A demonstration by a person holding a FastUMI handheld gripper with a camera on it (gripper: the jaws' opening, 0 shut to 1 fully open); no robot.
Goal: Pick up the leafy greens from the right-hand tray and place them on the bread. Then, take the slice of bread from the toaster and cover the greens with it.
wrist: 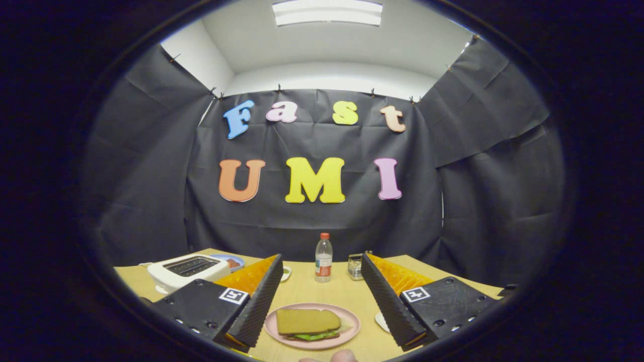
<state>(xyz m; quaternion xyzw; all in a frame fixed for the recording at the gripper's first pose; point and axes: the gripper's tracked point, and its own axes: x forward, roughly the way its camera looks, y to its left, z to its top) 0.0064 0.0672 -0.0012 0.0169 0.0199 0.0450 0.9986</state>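
now tan bread (pixel 308 321) covers green leaves (pixel 317 335) on pink plate (pixel 352 322); tongs (pixel 322 322) wide, empty.

The wooden table (pixel 302 294) carries a toaster (pixel 187 271), bottle (pixel 323 257) and pink plate (pixel 352 322).

Little legible text — two markers, one unreadable label

Each finger mount of the gripper (pixel 318 301) carries a square black-and-white coded marker — a pattern, not words. The bottle (pixel 323 257) beyond the open fingers wears a label, too small to make out.
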